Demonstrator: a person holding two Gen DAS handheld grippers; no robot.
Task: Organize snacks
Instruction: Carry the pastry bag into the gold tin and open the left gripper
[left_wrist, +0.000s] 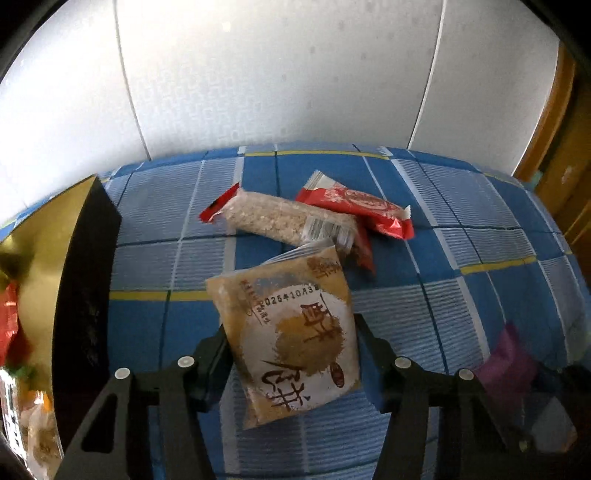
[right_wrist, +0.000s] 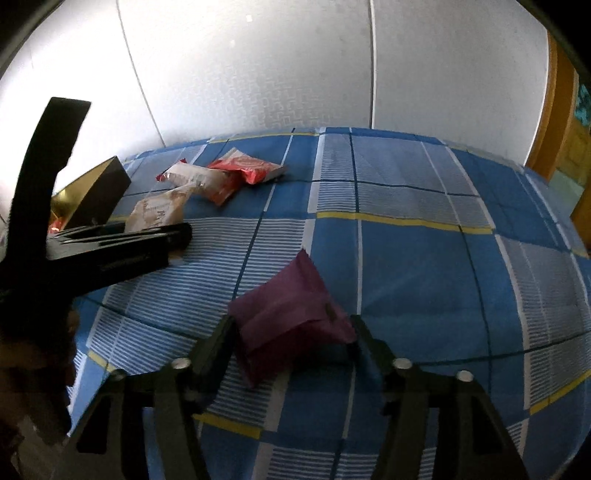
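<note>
Left wrist view shows your left gripper clenched on the brown pastry packet, its fingers pressing both edges above the blue checked bedsheet. Your right gripper is grasping the purple packet. The black box with gold lining at the left already holds a few snacks, so sorting is partly done. Left to do, I judge: these two packets, plus the clear oat bar and the red packet lying touching each other near the wall.
</note>
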